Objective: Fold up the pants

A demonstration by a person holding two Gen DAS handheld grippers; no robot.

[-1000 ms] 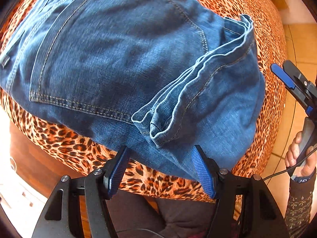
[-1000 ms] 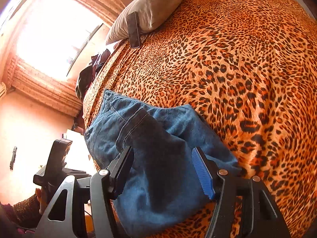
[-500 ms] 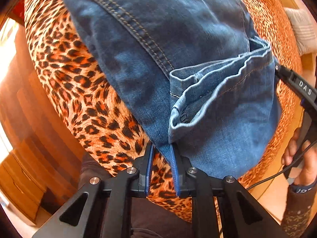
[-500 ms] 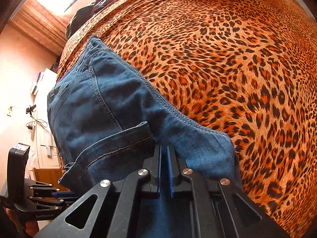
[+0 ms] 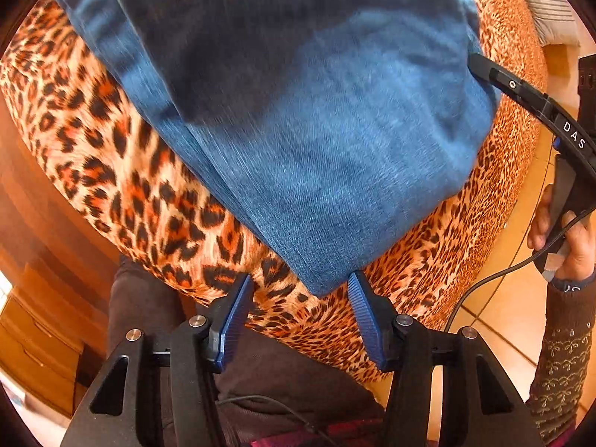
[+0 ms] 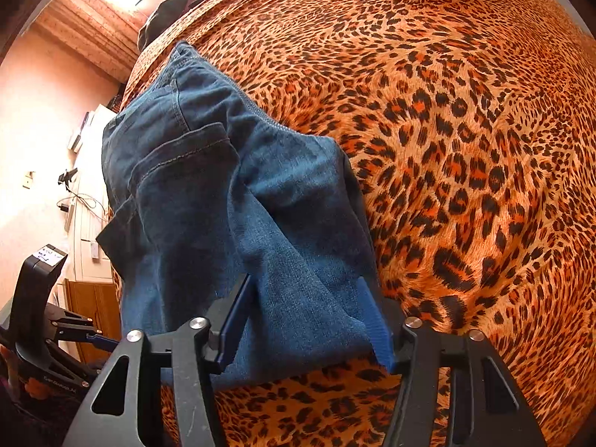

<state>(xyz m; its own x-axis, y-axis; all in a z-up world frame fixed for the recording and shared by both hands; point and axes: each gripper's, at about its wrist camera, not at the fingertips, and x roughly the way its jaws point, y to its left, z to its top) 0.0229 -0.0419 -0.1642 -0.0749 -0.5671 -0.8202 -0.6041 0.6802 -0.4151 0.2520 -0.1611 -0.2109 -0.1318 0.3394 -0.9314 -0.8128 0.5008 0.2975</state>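
Observation:
The blue denim pants (image 5: 316, 130) lie folded on the leopard-print bed cover (image 5: 156, 201), a folded corner pointing at me. My left gripper (image 5: 301, 316) is open, just clear of that corner. In the right wrist view the pants (image 6: 231, 205) lie in a folded stack near the bed edge. My right gripper (image 6: 309, 320) is open, its fingers either side of the near fold of denim. The right gripper also shows in the left wrist view (image 5: 529, 100), at the pants' right edge.
The bed cover (image 6: 465, 149) stretches far to the right. A pillow and dark clothes (image 6: 178, 11) lie at the bed's far end. Wooden furniture (image 5: 44, 298) stands left of the bed, tiled floor (image 5: 503, 298) to the right. The person's legs are below the left gripper.
Both grippers were shut on the denim half a second ago and have opened, letting go. The pants' hems are folded over out of sight, and the left gripper has drawn back.

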